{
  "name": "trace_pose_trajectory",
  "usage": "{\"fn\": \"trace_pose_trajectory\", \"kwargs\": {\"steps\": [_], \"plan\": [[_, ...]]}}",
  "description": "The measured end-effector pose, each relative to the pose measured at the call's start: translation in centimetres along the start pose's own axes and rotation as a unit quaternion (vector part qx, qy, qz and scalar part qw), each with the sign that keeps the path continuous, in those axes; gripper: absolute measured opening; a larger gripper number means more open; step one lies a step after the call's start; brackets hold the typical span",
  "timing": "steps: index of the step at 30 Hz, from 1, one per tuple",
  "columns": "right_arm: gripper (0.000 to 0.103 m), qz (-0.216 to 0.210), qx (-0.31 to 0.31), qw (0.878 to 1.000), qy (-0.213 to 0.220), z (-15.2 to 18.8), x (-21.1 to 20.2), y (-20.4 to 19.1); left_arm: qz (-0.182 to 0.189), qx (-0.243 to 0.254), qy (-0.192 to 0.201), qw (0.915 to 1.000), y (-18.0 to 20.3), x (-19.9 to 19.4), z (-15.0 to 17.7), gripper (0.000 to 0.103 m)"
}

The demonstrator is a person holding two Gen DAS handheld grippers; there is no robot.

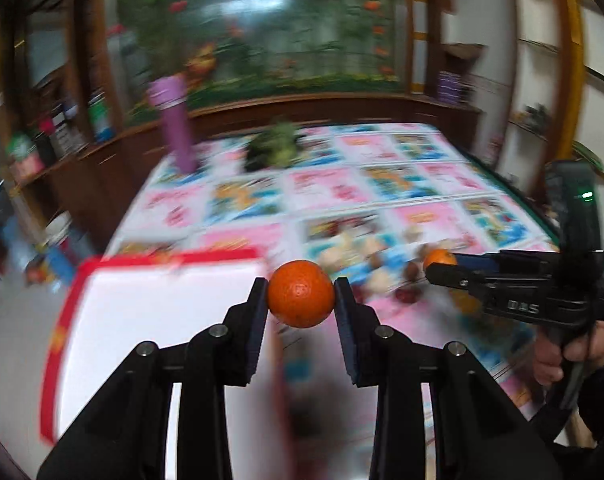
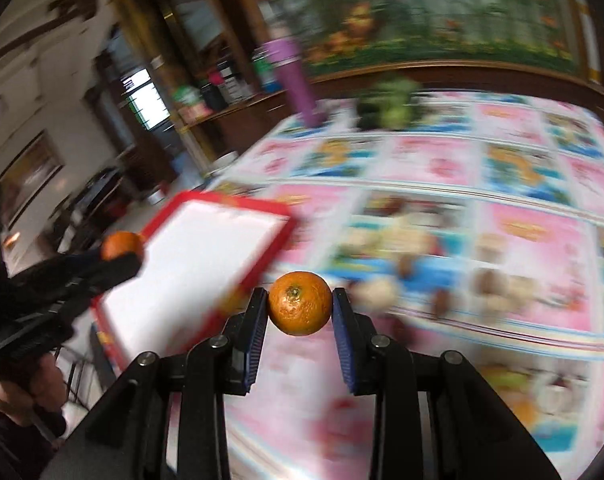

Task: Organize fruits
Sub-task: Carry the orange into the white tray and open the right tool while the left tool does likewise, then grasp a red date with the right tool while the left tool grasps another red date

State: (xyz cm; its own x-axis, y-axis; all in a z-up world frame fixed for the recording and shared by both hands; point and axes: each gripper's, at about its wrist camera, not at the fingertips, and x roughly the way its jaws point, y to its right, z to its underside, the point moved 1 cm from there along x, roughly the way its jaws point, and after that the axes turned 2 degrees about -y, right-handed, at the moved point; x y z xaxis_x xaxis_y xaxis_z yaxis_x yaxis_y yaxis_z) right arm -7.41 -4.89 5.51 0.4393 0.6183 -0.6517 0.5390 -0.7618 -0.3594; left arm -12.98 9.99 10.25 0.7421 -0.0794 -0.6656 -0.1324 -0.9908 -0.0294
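Observation:
My left gripper [image 1: 301, 294] is shut on a small orange [image 1: 301, 292] and holds it in the air above the right edge of a white tray with a red rim [image 1: 86, 276]. My right gripper [image 2: 300, 304] is shut on a second orange [image 2: 300, 303], stem end facing the camera, held above the table just right of the tray's [image 2: 238, 202] near corner. Each gripper shows in the other's view, the right gripper [image 1: 442, 268] with its orange [image 1: 440, 258] and the left gripper [image 2: 130, 258] with its orange [image 2: 120, 244]. Several small blurred fruits [image 1: 408, 272] lie on the table.
A colourful pink and blue patterned cloth [image 2: 502, 240] covers the table. A purple bottle [image 1: 176, 120] and a green leafy bunch [image 1: 274, 148] stand at the far side. Wooden shelves and a floral wall picture stand behind. The table's left edge drops to the floor.

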Motion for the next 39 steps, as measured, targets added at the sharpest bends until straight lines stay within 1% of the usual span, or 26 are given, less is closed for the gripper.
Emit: {"fn": "trace_pose_trajectory", "kwargs": {"steps": [2,3,6,8,10,12,17,19,20,21,23,26,27,29,30,31,32,33,34,35,37,39], "plan": [[0.031,-0.017,-0.018,1.0,-0.01,-0.3,1.5,-2.6,-0.015,-0.028,-0.005,0.9995,-2.3,-0.5,1.2,0.035],[0.031,-0.027,-0.026,0.999,-0.015,-0.5,2.4,-4.1,-0.028,-0.043,-0.011,0.9986,-3.6,-0.6,1.9,0.035],[0.031,-0.053,-0.041,0.997,-0.038,-0.5,4.9,-7.4,-0.05,-0.086,-0.028,0.9947,-6.7,-0.6,3.7,0.035],[0.031,-0.058,-0.055,0.995,-0.053,-0.3,6.4,-9.3,-0.067,-0.106,-0.041,0.9912,-8.3,-0.5,5.0,0.035],[0.031,-0.064,-0.062,0.993,-0.075,0.4,8.0,-10.8,-0.072,-0.122,-0.052,0.9885,-9.3,-0.2,6.1,0.035],[0.031,-0.065,-0.063,0.991,-0.093,0.9,9.1,-11.4,-0.073,-0.135,-0.058,0.9864,-10.2,-0.2,7.2,0.035],[0.033,-0.049,-0.062,0.988,-0.131,2.1,10.5,-11.8,-0.082,-0.157,-0.08,0.981,-11.7,0.6,9.0,0.035],[0.033,-0.047,-0.062,0.988,-0.134,2.1,10.3,-11.9,-0.085,-0.167,-0.089,0.9783,-12.2,0.9,9.6,0.035],[0.037,-0.051,-0.064,0.987,-0.139,2.2,10.1,-11.9,-0.087,-0.172,-0.095,0.9767,-12.5,1.0,9.9,0.035],[0.044,-0.053,-0.065,0.987,-0.139,2.0,10.0,-11.8,-0.089,-0.175,-0.098,0.9757,-12.7,1.0,10.1,0.035],[0.053,-0.053,-0.064,0.989,-0.126,1.8,9.2,-11.7,-0.097,-0.182,-0.101,0.9732,-12.9,0.9,10.4,0.035],[0.054,-0.064,-0.06,0.991,-0.1,1.7,7.5,-11.1,-0.104,-0.184,-0.106,0.9717,-13.2,0.8,10.5,0.036],[0.054,-0.065,-0.057,0.992,-0.088,1.7,6.9,-10.6,-0.107,-0.185,-0.108,0.9709,-13.2,0.6,10.5,0.038],[0.054,-0.058,-0.049,0.995,-0.07,1.6,5.7,-9.5,-0.112,-0.185,-0.099,0.9714,-13.2,0.2,10.3,0.053],[0.054,-0.055,-0.043,0.996,-0.062,1.5,4.9,-8.7,-0.12,-0.185,-0.09,0.9712,-13.0,-0.3,9.9,0.055],[0.054,-0.052,-0.035,0.997,-0.052,1.6,3.9,-7.6,-0.125,-0.182,-0.071,0.9728,-12.6,-1.1,9.5,0.061],[0.054,-0.047,-0.03,0.997,-0.044,1.6,3.3,-7.1,-0.129,-0.176,-0.047,0.9747,-12.1,-2.0,9.0,0.07],[0.054,-0.036,-0.023,0.999,-0.034,1.6,2.2,-5.9,-0.132,-0.17,-0.028,0.9762,-11.5,-2.9,8.6,0.076],[0.054,-0.028,-0.018,0.999,-0.028,1.8,1.5,-5.0,-0.134,-0.165,-0.013,0.9771,-11.0,-3.4,8.1,0.091],[0.054,-0.014,-0.013,1.0,-0.021,1.9,0.3,-3.7,-0.133,-0.161,0.002,0.9779,-10.5,-4.0,7.7,0.1],[0.054,0.009,-0.004,1.0,-0.008,2.3,-1.5,-1.6,-0.115,-0.156,0.039,0.9802,-8.9,-5.4,6.7,0.103],[0.055,0.039,0.008,0.999,-0.005,2.7,-2.9,1.1,-0.081,-0.155,0.058,0.9829,-7.3,-5.8,5.7,0.103]]}}
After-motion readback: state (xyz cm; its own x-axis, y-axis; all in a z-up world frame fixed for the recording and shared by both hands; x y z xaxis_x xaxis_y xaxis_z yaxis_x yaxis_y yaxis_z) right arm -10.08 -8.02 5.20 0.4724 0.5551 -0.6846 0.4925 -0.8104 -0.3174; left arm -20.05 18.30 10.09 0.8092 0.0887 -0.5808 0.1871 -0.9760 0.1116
